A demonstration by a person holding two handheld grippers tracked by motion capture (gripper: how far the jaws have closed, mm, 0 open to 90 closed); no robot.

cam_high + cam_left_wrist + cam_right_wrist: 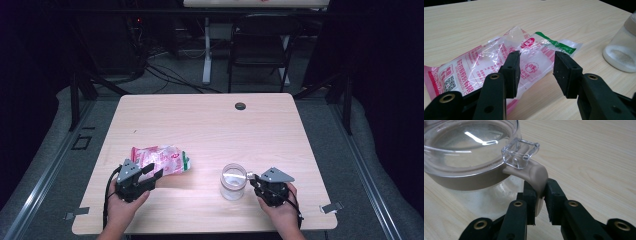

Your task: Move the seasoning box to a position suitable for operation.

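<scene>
High view: one plastic packet [161, 160] lies flat at lower left, long axis running left-right; one lidded jar [233, 181] stands upright at lower right. Left gripper [152, 171] hovers spread-jawed over the packet; right gripper [253, 179], held level, clamps the jar's beige tab [537, 176].
</scene>
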